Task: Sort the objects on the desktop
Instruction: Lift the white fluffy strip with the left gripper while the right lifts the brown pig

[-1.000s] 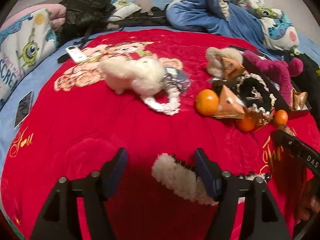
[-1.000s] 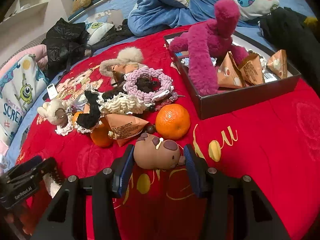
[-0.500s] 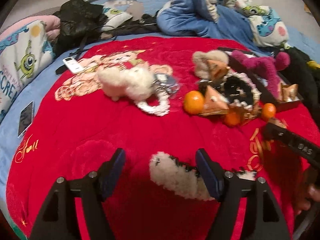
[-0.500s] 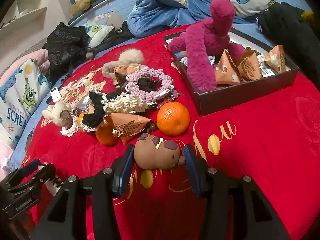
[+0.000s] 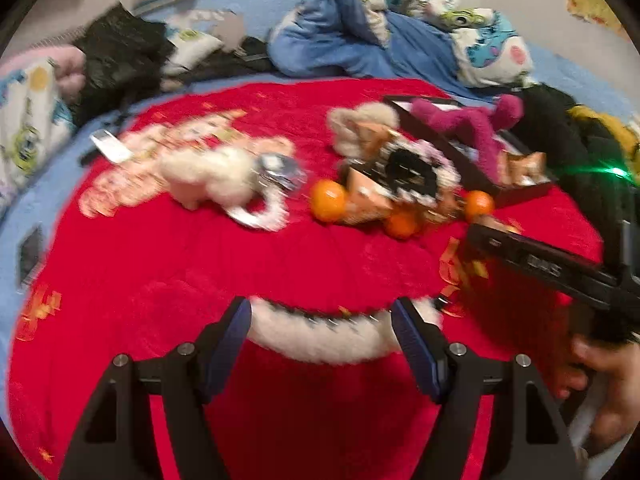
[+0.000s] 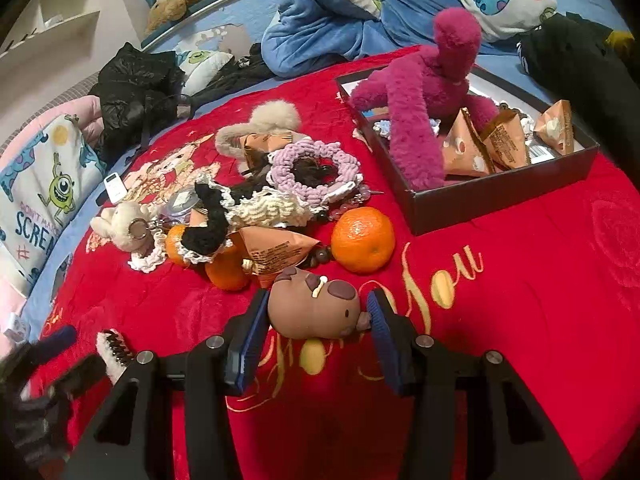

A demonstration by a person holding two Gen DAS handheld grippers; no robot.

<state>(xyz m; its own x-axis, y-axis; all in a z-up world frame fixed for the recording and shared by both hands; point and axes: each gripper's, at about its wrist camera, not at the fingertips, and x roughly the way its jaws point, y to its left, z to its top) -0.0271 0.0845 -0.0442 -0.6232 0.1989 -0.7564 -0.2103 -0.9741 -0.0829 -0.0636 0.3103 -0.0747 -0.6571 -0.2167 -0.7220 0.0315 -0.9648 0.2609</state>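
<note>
1. The brown toy head (image 6: pixel 316 306) sits clamped between the blue pads of the right tongs (image 6: pixel 316 316), just above the red blanket (image 6: pixel 520 320) and near the closest orange (image 6: pixel 363 239). It is rounded and smooth-looking, and the pads seem to catch it toward its sides; I judge it could squirt out if the tongs tilt or loosen on the way to the dark box (image 6: pixel 500 196).

2. That box already holds the magenta plush (image 6: pixel 424 92) and several orange snack packets (image 6: pixel 504 142). A low carry could clip the near wall or knock the plush's long limb, which hangs against that wall.

3. The pile beside the toy head, made up of the lilac scrunchie (image 6: pixel 316 168), the black-and-cream one (image 6: pixel 224 216) and the beads, is tangled; a sideways sweep might drag it, and the oranges would roll on the soft bed.

4. The left tongs (image 5: pixel 322 328) stand wide, with the white fluffy hair clip (image 5: pixel 320 338) spanning the gap between the pads; the picture is too blurred to tell whether they press on it. If they only brush it, the clip may drop.

5. The right tongs' black body (image 5: pixel 548 268) reaches close in the left view, so the two tools could collide.
</note>
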